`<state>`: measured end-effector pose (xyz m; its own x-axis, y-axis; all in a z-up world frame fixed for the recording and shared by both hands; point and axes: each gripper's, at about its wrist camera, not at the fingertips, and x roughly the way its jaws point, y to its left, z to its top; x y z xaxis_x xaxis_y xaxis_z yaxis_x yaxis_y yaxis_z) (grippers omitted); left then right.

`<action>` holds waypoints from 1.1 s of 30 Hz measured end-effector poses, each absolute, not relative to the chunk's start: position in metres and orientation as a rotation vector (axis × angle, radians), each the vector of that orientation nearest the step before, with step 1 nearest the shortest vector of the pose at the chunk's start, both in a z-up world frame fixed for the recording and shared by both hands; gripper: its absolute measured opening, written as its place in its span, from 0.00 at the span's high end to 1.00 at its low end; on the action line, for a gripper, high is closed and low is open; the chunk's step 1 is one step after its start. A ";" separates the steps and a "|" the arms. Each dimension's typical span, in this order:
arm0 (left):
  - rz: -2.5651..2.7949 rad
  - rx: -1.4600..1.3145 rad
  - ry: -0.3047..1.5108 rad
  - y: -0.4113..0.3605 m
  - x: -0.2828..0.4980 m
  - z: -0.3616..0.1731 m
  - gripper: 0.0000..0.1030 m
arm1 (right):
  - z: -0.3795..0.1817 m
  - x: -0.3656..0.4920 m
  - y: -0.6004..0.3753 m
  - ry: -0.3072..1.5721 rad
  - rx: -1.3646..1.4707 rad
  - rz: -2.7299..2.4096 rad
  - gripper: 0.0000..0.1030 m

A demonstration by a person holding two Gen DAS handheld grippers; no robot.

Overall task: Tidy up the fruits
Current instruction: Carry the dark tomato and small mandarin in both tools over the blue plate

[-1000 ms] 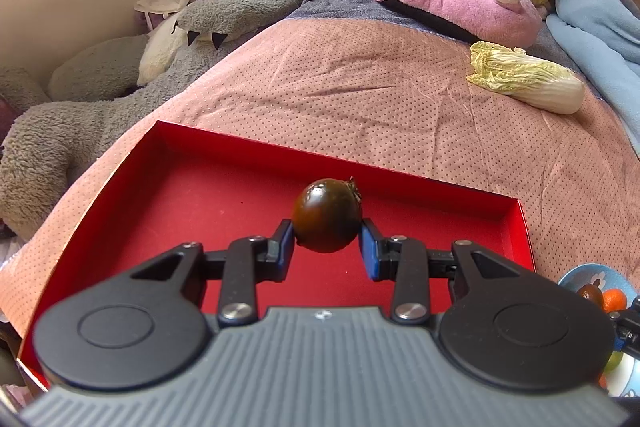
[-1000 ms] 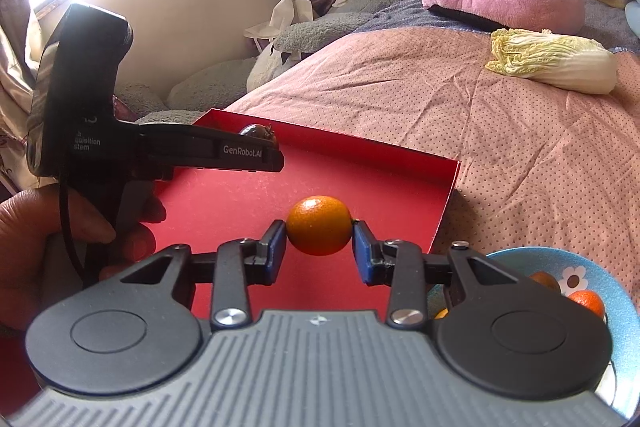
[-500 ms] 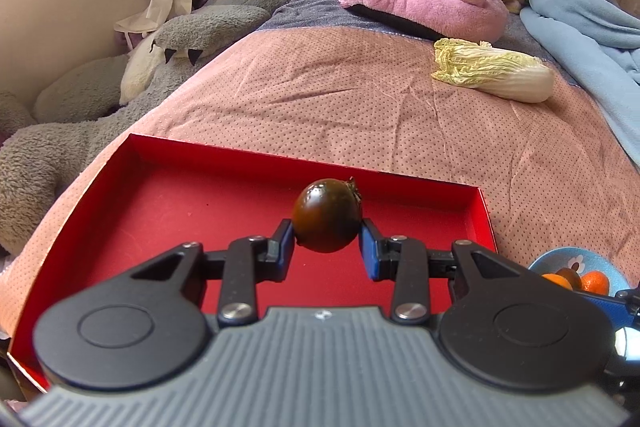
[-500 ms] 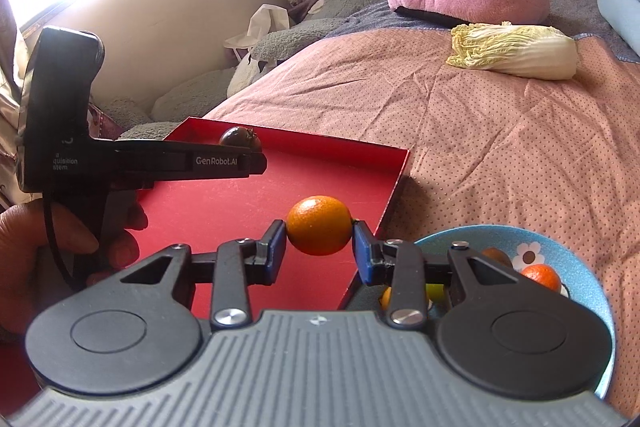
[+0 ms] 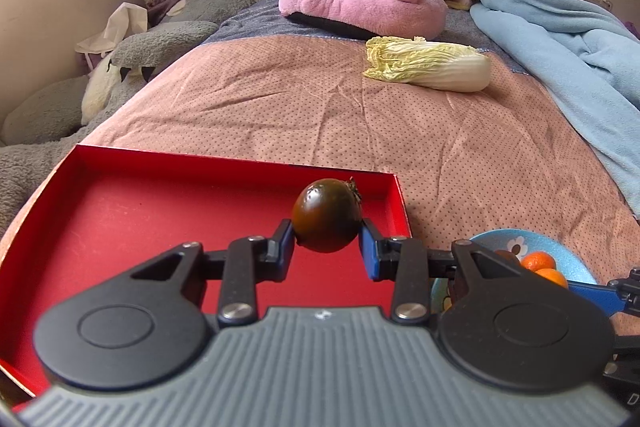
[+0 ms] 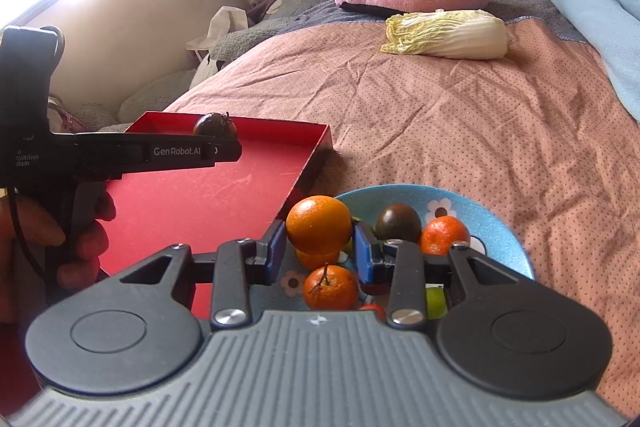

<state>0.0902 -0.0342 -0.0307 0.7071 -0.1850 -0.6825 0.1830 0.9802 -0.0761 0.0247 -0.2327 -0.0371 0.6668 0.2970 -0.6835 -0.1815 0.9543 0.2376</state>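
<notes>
Dark tomato (image 5: 326, 219): round, glossy brown-green with a dried calyx on its upper right. It was clamped between the blue pads of the left gripper (image 5: 327, 247), held above the right part of the red tray (image 5: 120, 227). Seen from the right wrist, the same tomato sat at the left gripper's tip over the tray's far edge, a hand (image 6: 48, 247) wrapped around the gripper's handle.

Mandarin (image 6: 319, 225): bright orange, smooth, round. It was gripped between the pads of the right gripper (image 6: 320, 247), held over the left rim of the blue flowered bowl (image 6: 500, 227).

Red tray: shallow, flat red floor, nothing lying on the visible part. It stood just left of the bowl on the pink dotted bedspread (image 6: 460, 131).

Bowl contents: another dark tomato (image 6: 398, 223), several mandarins, a green fruit partly hidden behind the gripper.

Farther up the bed lay a napa cabbage (image 5: 430, 69).
</notes>
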 end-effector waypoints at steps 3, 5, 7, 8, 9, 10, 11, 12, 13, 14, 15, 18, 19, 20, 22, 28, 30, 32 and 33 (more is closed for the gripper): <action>-0.239 0.001 0.751 -0.044 0.085 -0.030 0.63 | -0.039 0.017 -0.243 0.804 0.153 0.248 0.59; -0.262 0.004 0.750 -0.051 0.081 -0.031 0.63 | -0.040 0.011 -0.249 0.807 0.150 0.234 0.59; -0.280 0.014 0.746 -0.056 0.077 -0.031 0.63 | -0.042 0.006 -0.255 0.811 0.146 0.223 0.59; -0.288 0.021 0.743 -0.059 0.076 -0.031 0.63 | -0.043 0.004 -0.258 0.814 0.143 0.218 0.59; -0.295 0.027 0.744 -0.061 0.075 -0.032 0.63 | -0.044 0.002 -0.260 0.818 0.139 0.213 0.59; -0.301 0.033 0.745 -0.063 0.074 -0.032 0.63 | -0.046 0.000 -0.263 0.823 0.139 0.206 0.59; -0.303 0.039 0.744 -0.064 0.073 -0.032 0.63 | -0.047 -0.001 -0.266 0.826 0.141 0.201 0.59; -0.309 0.045 0.744 -0.066 0.073 -0.033 0.63 | -0.049 -0.003 -0.268 0.829 0.142 0.196 0.59; -0.315 0.044 0.745 -0.066 0.073 -0.033 0.63 | -0.051 -0.004 -0.271 0.834 0.144 0.189 0.59; -0.318 0.044 0.745 -0.067 0.073 -0.033 0.63 | -0.053 -0.006 -0.274 0.837 0.145 0.185 0.59; -0.321 0.044 0.745 -0.067 0.073 -0.033 0.63 | -0.054 -0.007 -0.276 0.839 0.145 0.183 0.59; -0.330 0.045 0.749 -0.068 0.073 -0.034 0.63 | -0.054 -0.012 -0.280 0.837 0.144 0.177 0.59; -0.333 0.046 0.749 -0.068 0.073 -0.034 0.63 | -0.054 -0.013 -0.282 0.837 0.145 0.174 0.59; -0.338 0.045 0.749 -0.069 0.073 -0.034 0.63 | -0.055 -0.014 -0.284 0.838 0.144 0.172 0.59; -0.353 0.045 0.746 -0.070 0.072 -0.034 0.63 | -0.056 -0.016 -0.287 0.842 0.141 0.167 0.59; -0.440 0.056 0.767 -0.083 0.067 -0.037 0.63 | -0.064 -0.016 -0.296 0.854 0.148 0.144 0.59; -0.468 0.077 0.771 -0.089 0.064 -0.040 0.63 | -0.066 -0.016 -0.294 0.854 0.139 0.143 0.59; -0.495 0.095 0.774 -0.096 0.061 -0.042 0.63 | -0.067 -0.016 -0.292 0.857 0.118 0.147 0.59; -0.512 0.101 0.778 -0.099 0.058 -0.043 0.63 | -0.067 -0.017 -0.291 0.855 0.111 0.150 0.59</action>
<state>0.0584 -0.0994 -0.0433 0.5970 -0.4033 -0.6935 0.4767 0.8736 -0.0978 -0.0171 -0.2907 -0.0666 0.6464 0.1764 -0.7424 -0.0873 0.9836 0.1578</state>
